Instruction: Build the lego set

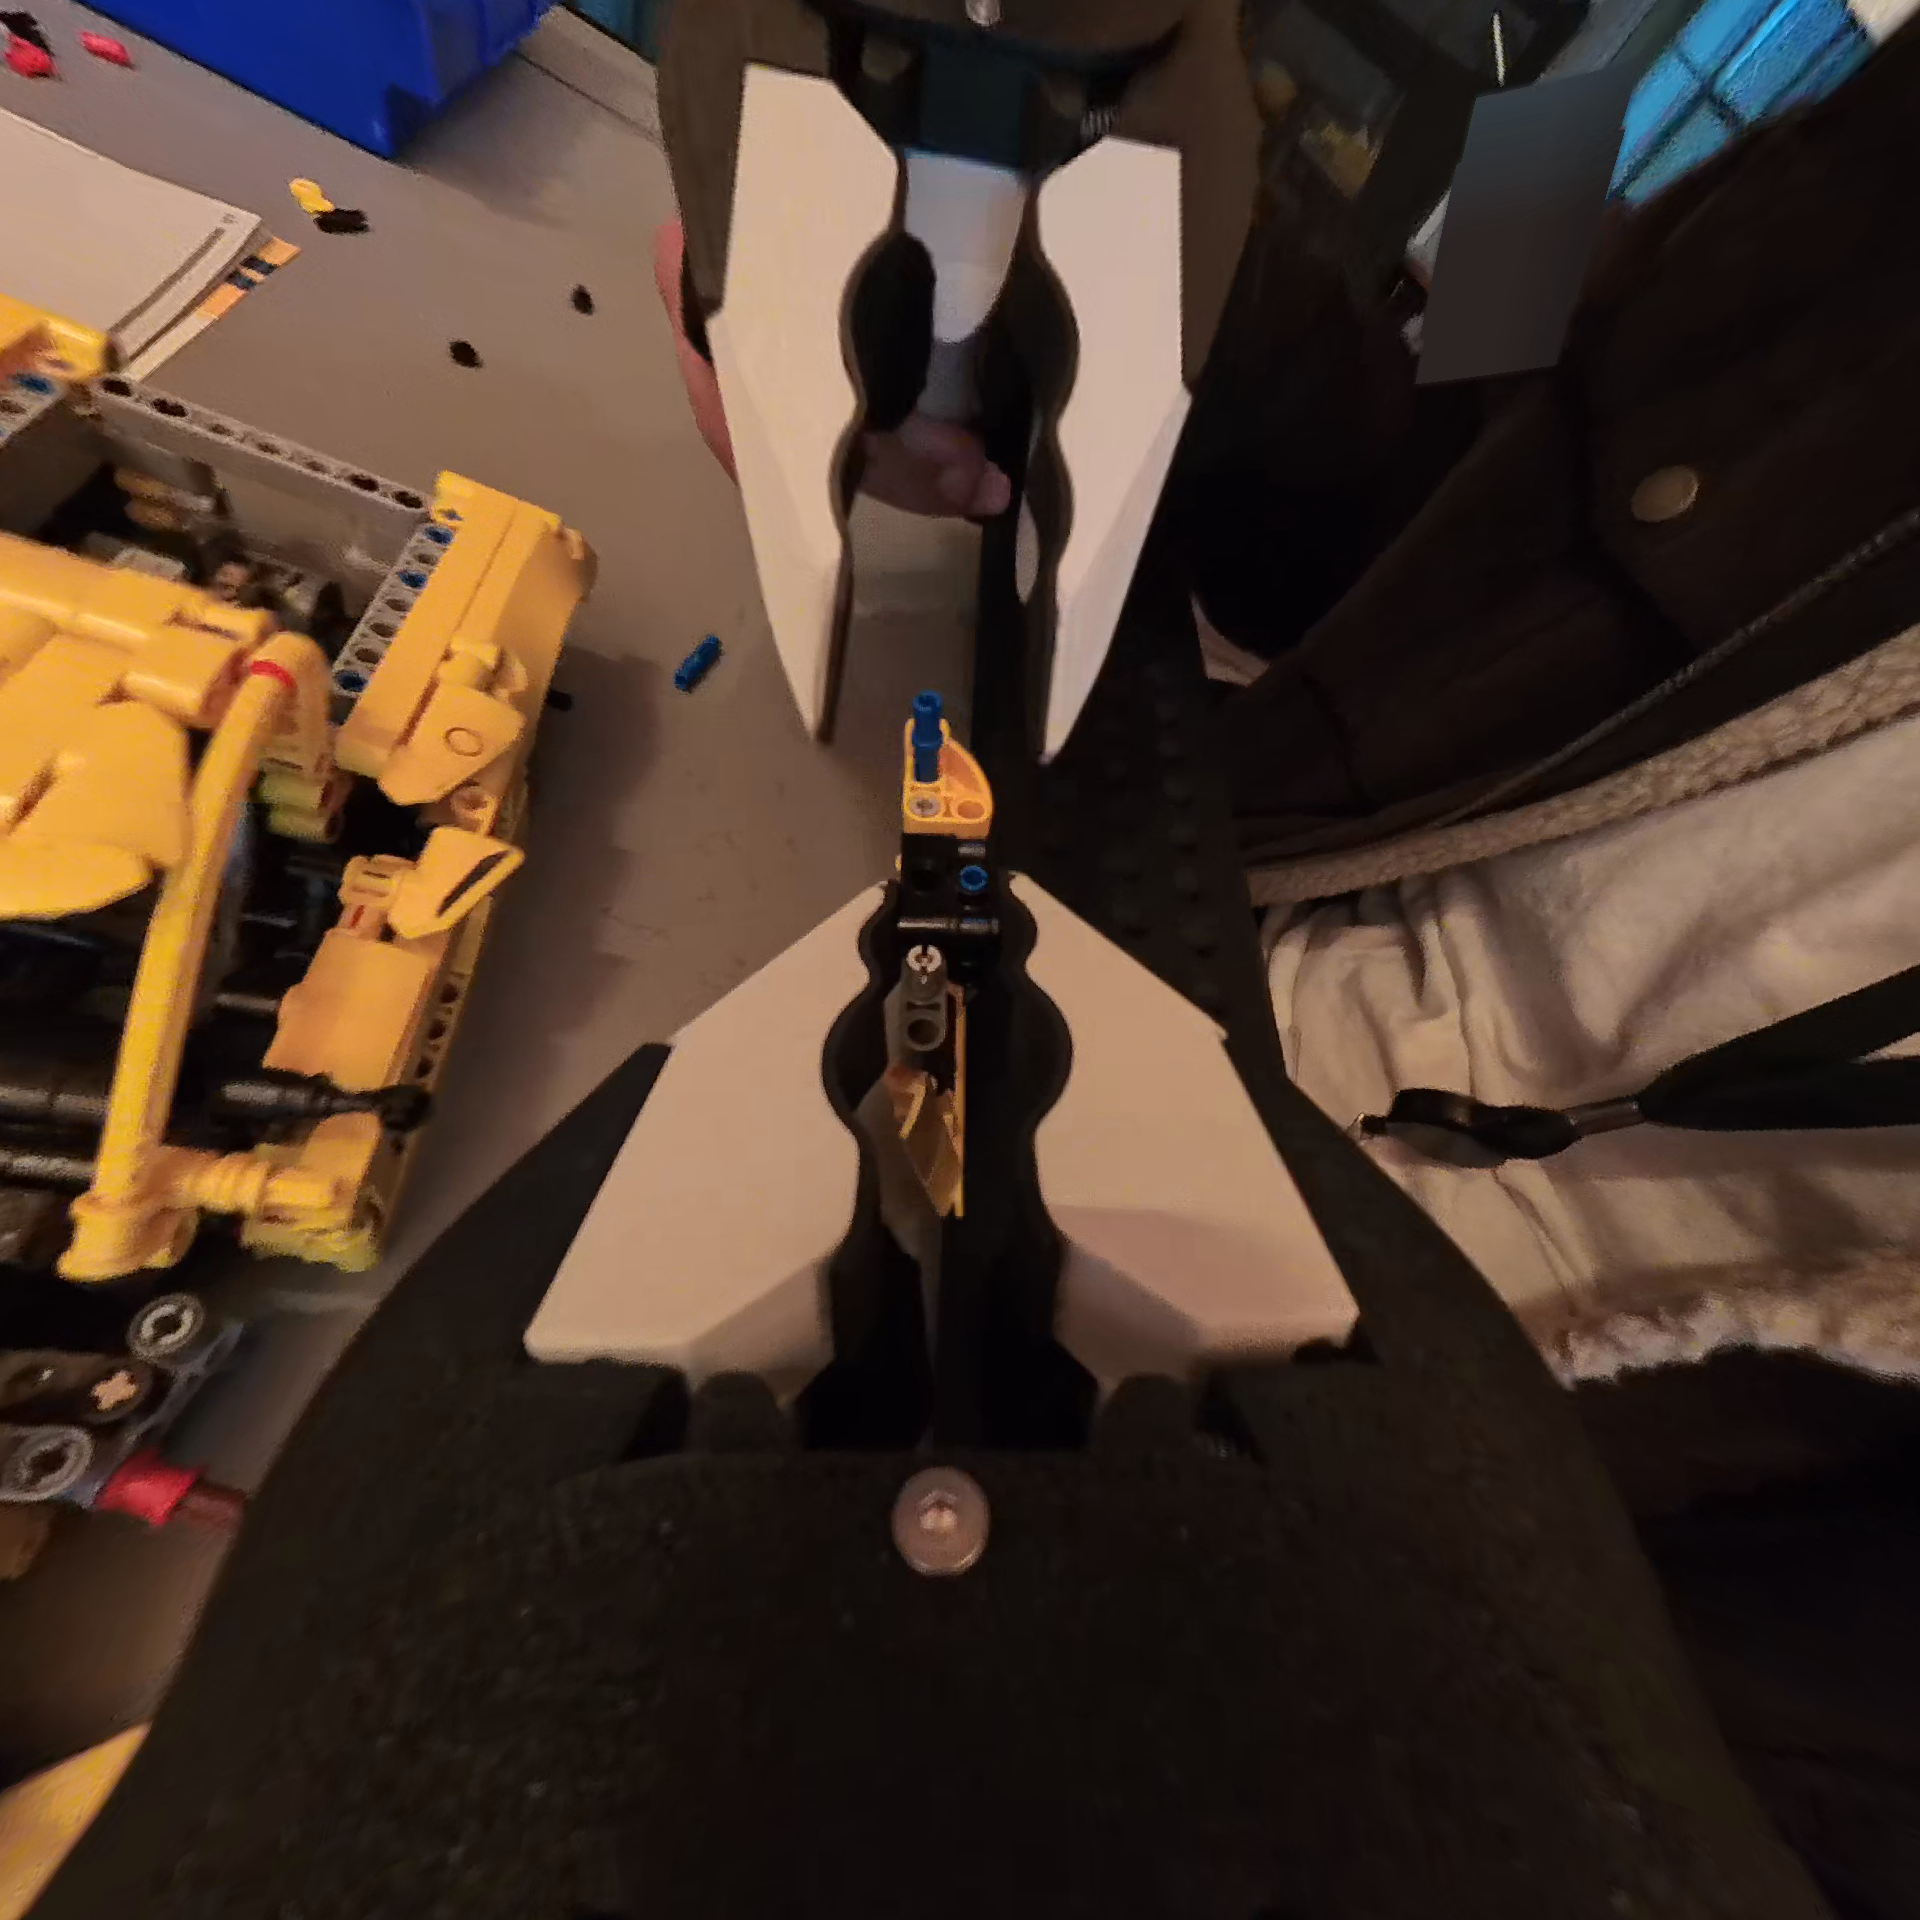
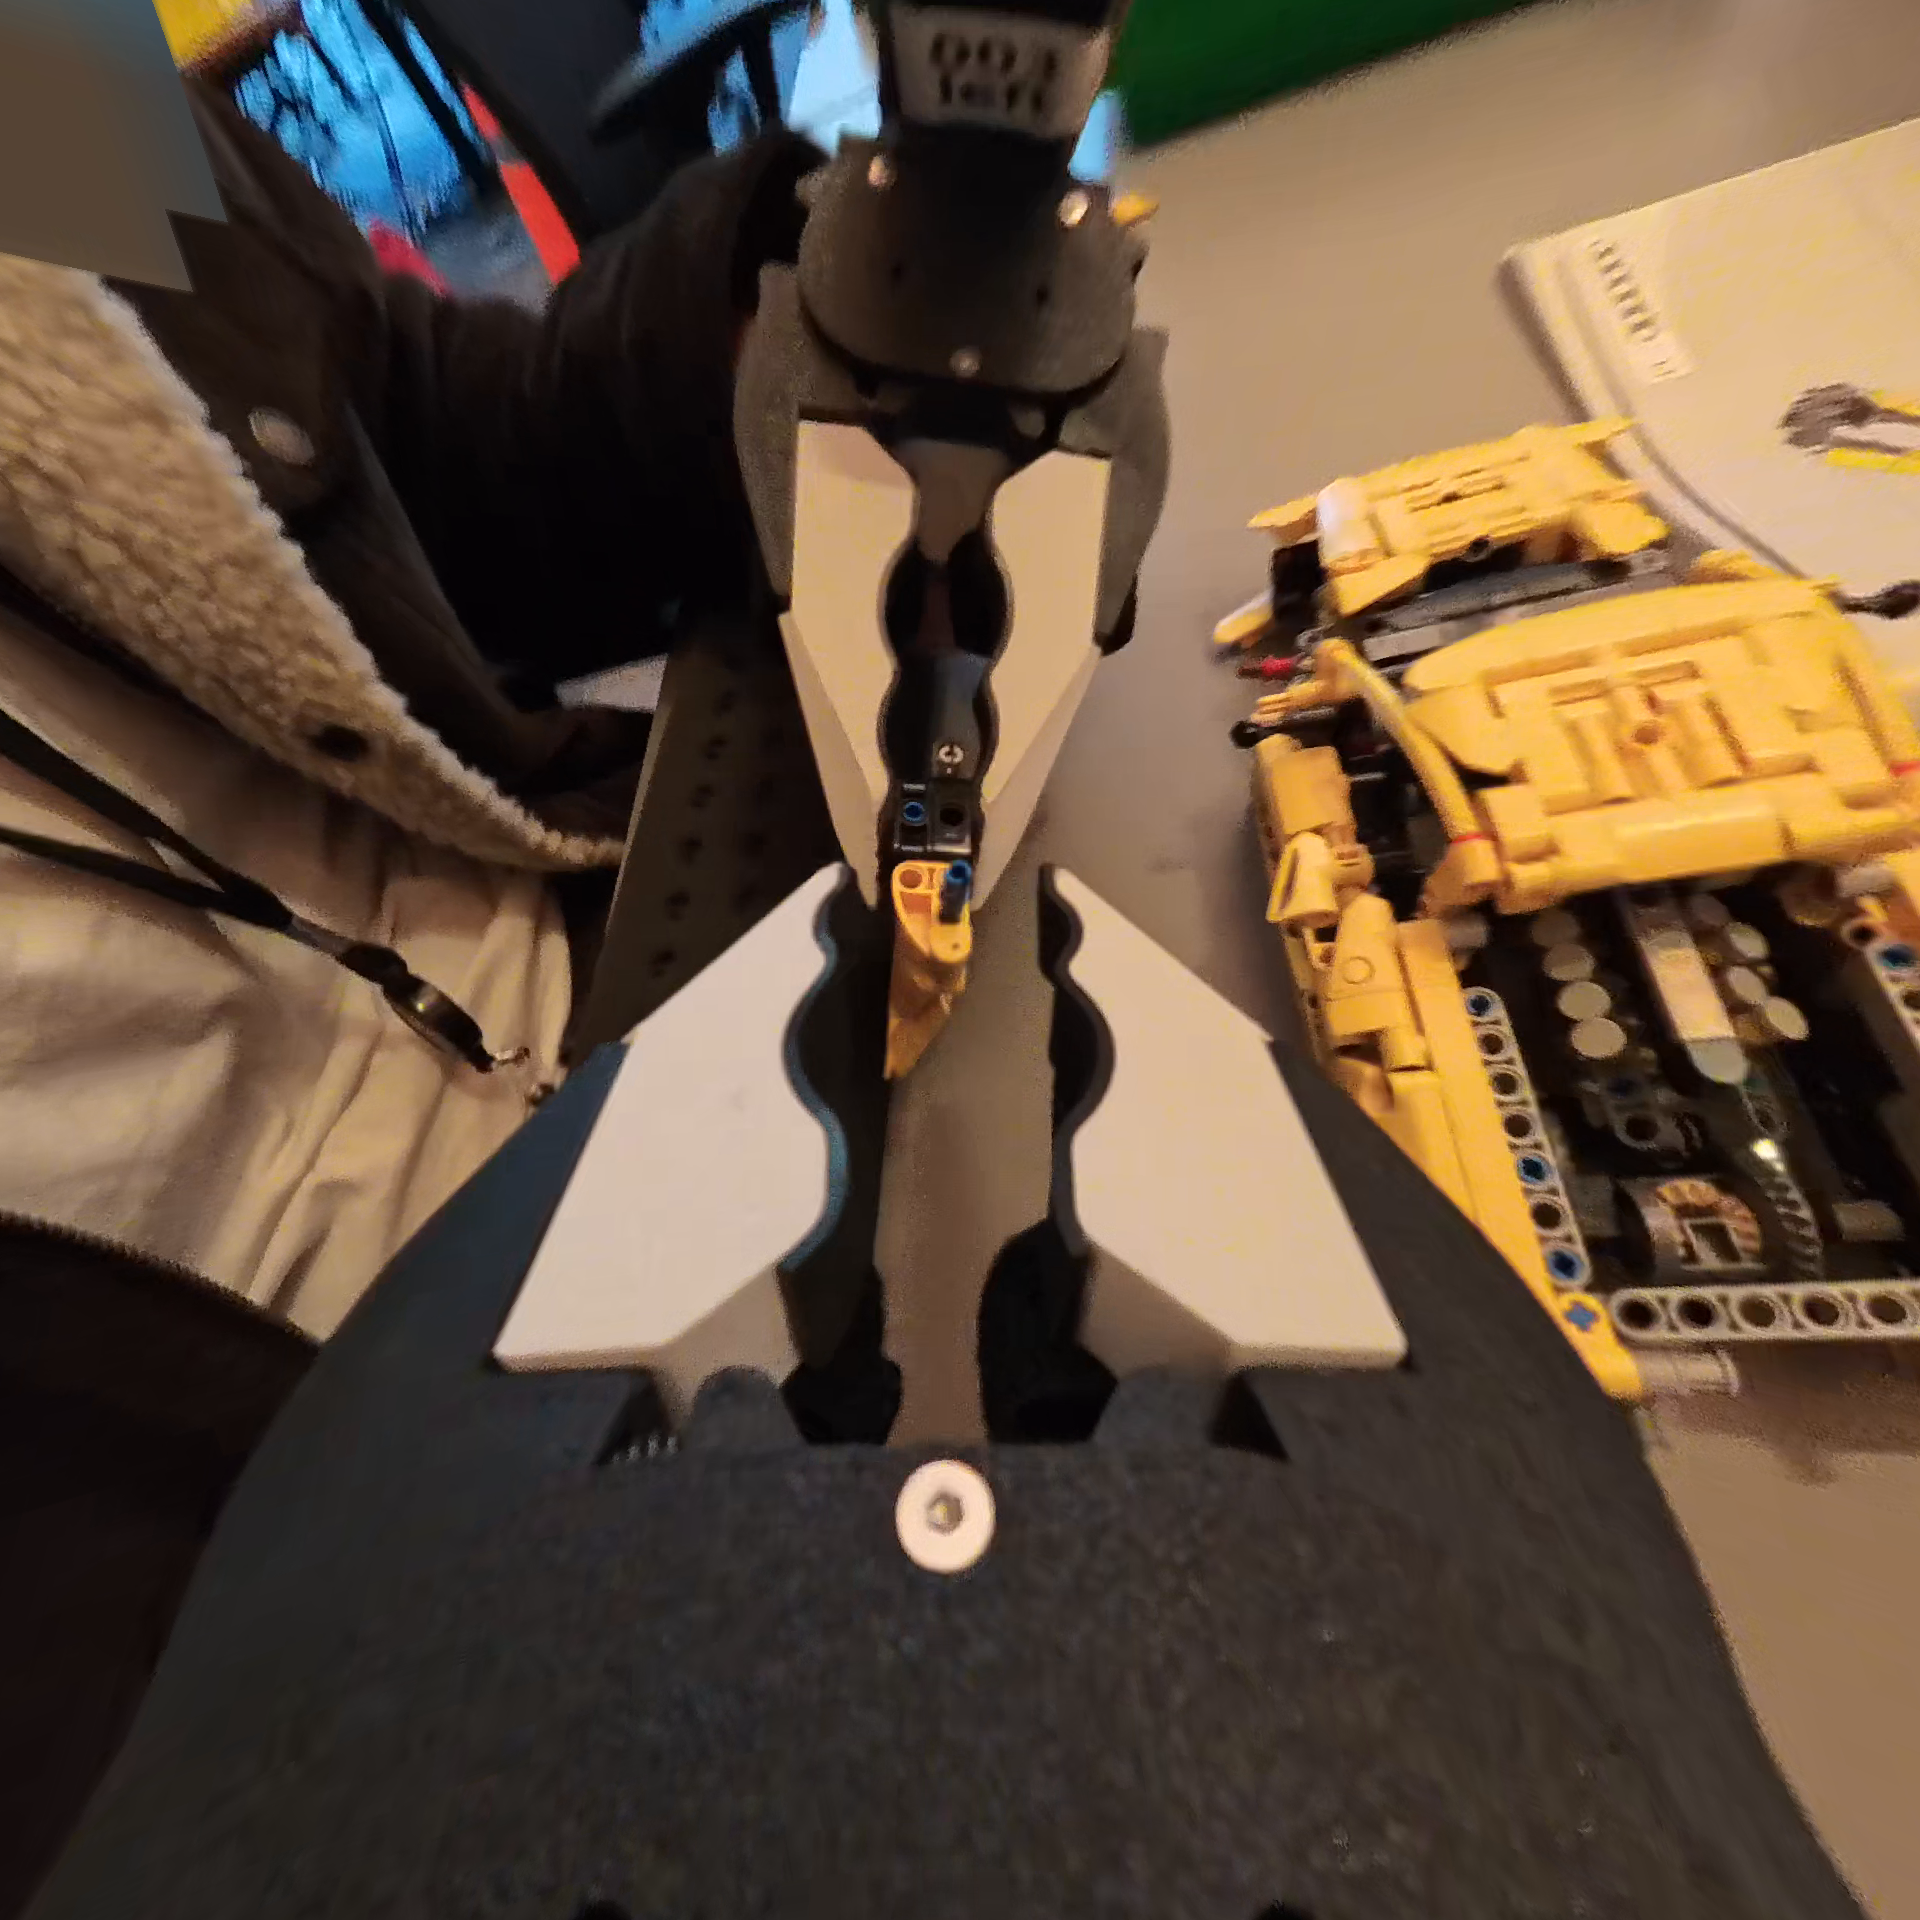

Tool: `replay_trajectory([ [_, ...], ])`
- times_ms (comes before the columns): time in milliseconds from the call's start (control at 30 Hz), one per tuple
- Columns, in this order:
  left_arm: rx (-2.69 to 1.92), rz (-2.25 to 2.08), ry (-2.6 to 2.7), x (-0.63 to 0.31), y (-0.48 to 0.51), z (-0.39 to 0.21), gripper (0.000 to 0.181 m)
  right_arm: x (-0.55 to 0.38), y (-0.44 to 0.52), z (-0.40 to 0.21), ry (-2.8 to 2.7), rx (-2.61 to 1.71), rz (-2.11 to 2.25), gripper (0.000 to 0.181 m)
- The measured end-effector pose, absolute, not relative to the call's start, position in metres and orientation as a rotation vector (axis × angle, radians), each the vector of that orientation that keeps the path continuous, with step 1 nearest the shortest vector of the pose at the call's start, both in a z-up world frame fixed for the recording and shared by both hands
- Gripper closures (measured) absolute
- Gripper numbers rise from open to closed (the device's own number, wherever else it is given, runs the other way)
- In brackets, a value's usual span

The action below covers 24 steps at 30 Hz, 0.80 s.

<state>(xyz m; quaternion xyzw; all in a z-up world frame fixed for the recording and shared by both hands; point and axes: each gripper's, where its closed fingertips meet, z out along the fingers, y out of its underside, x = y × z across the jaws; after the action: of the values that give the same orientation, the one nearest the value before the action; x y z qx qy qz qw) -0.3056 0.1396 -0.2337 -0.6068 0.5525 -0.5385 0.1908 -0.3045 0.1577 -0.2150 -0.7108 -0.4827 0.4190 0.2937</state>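
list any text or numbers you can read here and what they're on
White label on the left gripper's body: dark characters, blurred, not legible.
Instruction booklet: small print along its edge, too small to read.
Yellow lego vehicle and the small lego assembly in the left gripper: no writing seen.

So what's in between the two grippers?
A small yellow-and-black lego piece with a blue pin, clamped in the left gripper and pointing at the right gripper. Both views show it.
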Motion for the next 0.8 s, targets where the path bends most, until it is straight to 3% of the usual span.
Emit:
replay_trajectory([
  [233,-1.667,-1.600,1.410,-0.309,0.153,-0.215,0.165,-0.312,0.158,-0.217,-1.187,-1.818,1.306,0.167],
  [467,-1.523,-1.666,1.307,-0.306,0.154,-0.189,0.156,-0.315,0.161,-0.197,-1.124,-1.667,1.317,0.168],
  [600,-1.568,-1.718,1.256,-0.309,0.160,-0.189,0.165,-0.317,0.165,-0.195,-1.068,-1.675,1.343,0.167],
  [700,-1.653,-1.890,1.176,-0.311,0.163,-0.191,0.166,-0.317,0.168,-0.196,-1.110,-1.615,1.245,0.160],
  [800,-1.677,-2.094,1.061,-0.318,0.167,-0.186,0.166,-0.314,0.172,-0.191,-1.203,-1.454,1.043,0.134],
])
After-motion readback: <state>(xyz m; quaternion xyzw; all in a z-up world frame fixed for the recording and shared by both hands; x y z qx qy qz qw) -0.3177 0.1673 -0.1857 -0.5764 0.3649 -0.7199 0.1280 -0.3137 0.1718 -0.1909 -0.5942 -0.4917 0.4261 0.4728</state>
